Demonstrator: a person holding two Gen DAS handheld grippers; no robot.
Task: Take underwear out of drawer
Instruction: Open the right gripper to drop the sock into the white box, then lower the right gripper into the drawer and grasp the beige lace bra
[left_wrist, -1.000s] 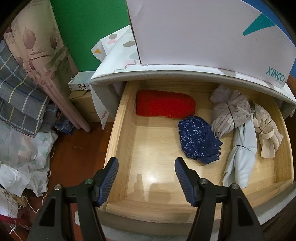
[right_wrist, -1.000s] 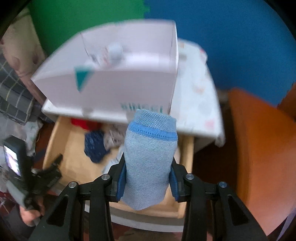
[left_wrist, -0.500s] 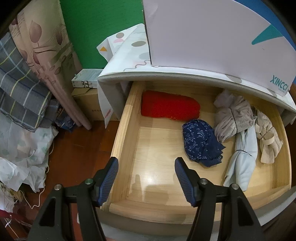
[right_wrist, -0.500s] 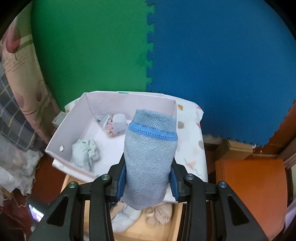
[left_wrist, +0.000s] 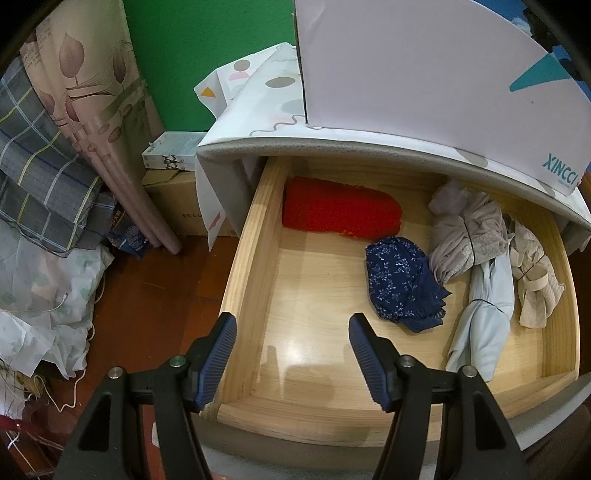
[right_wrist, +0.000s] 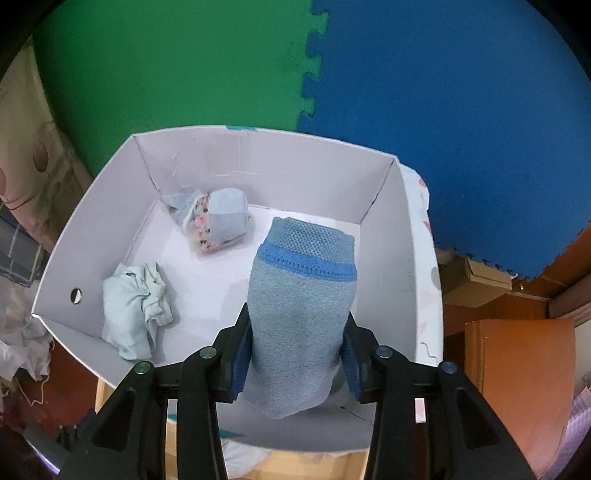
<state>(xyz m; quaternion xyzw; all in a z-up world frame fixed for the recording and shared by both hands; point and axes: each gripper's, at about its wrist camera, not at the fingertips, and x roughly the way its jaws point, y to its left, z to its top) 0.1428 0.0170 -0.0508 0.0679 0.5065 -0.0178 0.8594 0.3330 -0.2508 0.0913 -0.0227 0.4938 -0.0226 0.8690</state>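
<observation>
the right gripper (right_wrist: 295, 360) is clamped on a rolled piece of grey-blue underwear (right_wrist: 301, 317), its blue pads pressing the roll from both sides; the jaws have just been easing apart a little, yet the fabric sits between them and touches both. the roll stands nearly upright, fuzzy grey-blue along the body, with a brighter blue stitched band near the top and a paler mesh cuff above that. its lower end hangs below the pads. it is held over the white cardboard box (right_wrist: 236, 155), above the box's right half.

inside the box lie two other pieces: a crumpled pale mint one (right_wrist: 135, 308) near the left wall, and a light blue folded one with a floral edge (right_wrist: 216, 218) near the back (pink and dark specks on the trim).

the left gripper (left_wrist: 291, 358) hangs over the front left of the open wooden drawer (left_wrist: 255, 236) with its jaws at a middling spread and nothing between them. in the drawer there is a red roll (left_wrist: 340, 212) at the back, a navy floral piece (left_wrist: 404, 282) in the middle, a beige-grey bundle (left_wrist: 465, 229) to the right of it, a long pale blue piece (left_wrist: 487, 314) and a cream lacy one (left_wrist: 535, 280) by the right wall.
</observation>
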